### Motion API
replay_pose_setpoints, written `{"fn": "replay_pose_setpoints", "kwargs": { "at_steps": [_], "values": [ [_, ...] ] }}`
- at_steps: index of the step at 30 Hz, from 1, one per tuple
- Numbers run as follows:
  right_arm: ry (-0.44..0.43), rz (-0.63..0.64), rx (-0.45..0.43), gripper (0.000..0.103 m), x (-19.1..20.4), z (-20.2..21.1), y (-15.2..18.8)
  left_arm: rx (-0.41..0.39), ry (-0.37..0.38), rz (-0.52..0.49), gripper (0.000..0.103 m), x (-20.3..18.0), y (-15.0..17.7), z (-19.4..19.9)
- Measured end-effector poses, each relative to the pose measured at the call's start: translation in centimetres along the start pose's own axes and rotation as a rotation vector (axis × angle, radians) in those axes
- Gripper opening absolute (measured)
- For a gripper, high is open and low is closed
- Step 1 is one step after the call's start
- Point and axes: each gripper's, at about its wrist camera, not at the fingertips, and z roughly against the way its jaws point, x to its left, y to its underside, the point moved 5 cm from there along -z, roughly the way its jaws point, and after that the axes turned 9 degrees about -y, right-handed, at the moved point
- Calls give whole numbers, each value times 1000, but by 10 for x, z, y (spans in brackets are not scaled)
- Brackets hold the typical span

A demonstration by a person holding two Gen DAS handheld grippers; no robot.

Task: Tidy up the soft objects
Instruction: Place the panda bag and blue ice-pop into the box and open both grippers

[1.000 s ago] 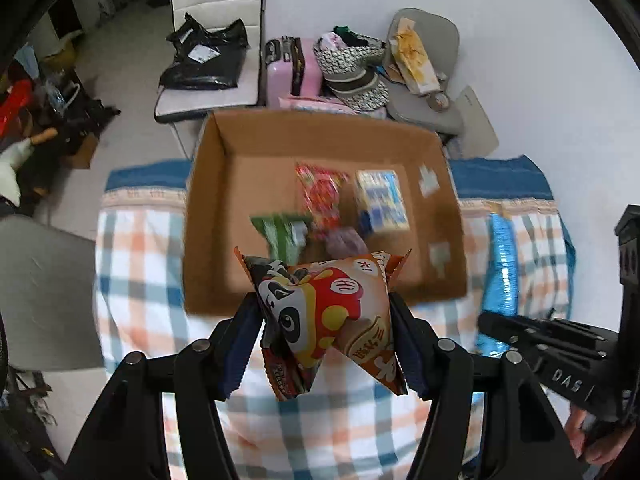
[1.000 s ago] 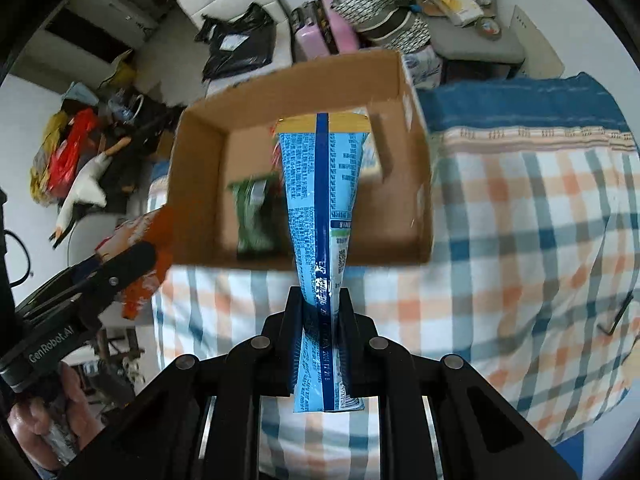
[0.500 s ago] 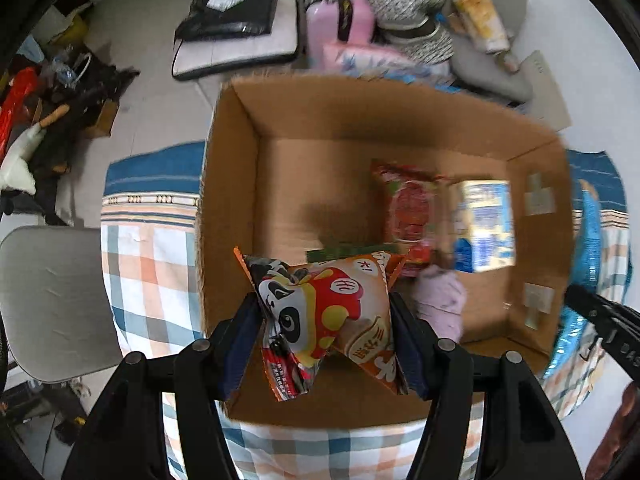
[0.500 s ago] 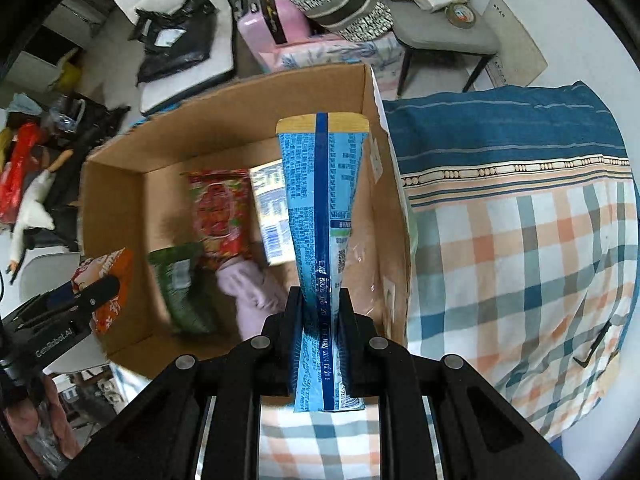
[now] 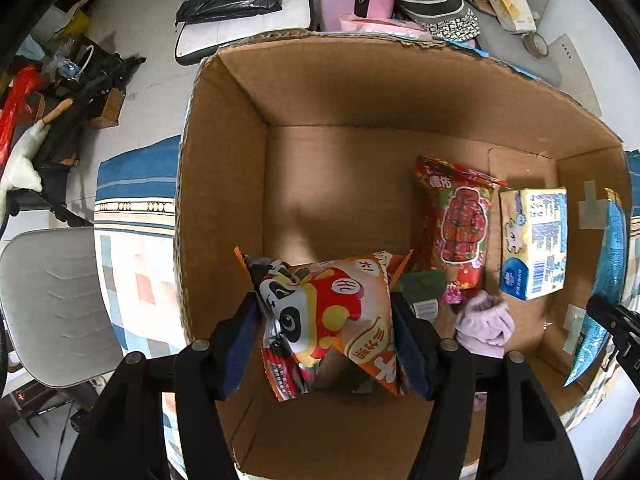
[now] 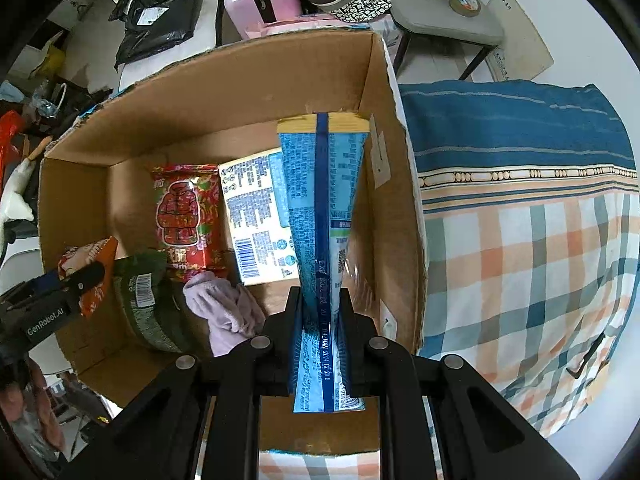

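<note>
my left claw [image 5: 326, 330] is clamped on a puffy orange snack bag [image 5: 332, 312], glossy foil with a cartoon panda, crinkled where my blue-padded fingers [image 5: 240, 340] press its sides. it hangs over the near-left part of the open cardboard box [image 5: 224, 184], whose matte corrugated walls have ragged top edges. my right claw [image 6: 320, 320] is pinched tight on a long blue packet [image 6: 320, 208], flat and shiny with a dark centre seam, fanning wider toward its yellow far end, held above the box's right side by the wall. on the box floor lie a red foil packet [image 6: 186, 216], a boxy pale-yellow tissue pack [image 6: 256, 216], a soft lilac fleece bundle [image 6: 224, 312] and a dark green pouch [image 6: 148, 304]; in the left view the green pouch is mostly hidden behind my bag. the box sits on a worktop under a checked cloth [image 6: 520, 280]. the small print on the packets is too fine to read.
</note>
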Motion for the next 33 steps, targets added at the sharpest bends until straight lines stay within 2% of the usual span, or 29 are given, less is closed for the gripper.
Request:
{"fn": "replay_pose_setpoints", "kwargs": {
  "at_steps": [6,8,12,17,22,24,28,29,33],
  "values": [
    [20,-3,19,23,0,-3,-5,18,-20,17,63,-1,-5,-1],
    [30,-1,17,30,1,-1,-6,13,-15,20,64,-1,-6,2],
    [27,11,11,35,5,4,-5,5,-1,22,66,-2,-5,10],
    [-2,40,3,54,19,11,2,-26,21,25,68,-5,3,26],
    [-16,61,11,55,32,13,14,-49,41,30,69,-6,14,36],
    [-2,80,9,57,37,13,18,-57,35,30,72,-6,18,38],
    [-9,101,-1,81,42,15,24,-90,24,46,85,-3,27,43],
    [-10,105,-4,84,43,16,25,-97,22,47,91,-4,29,44],
    [-15,107,-6,88,43,17,29,-116,17,67,92,0,33,47]
  ]
}}
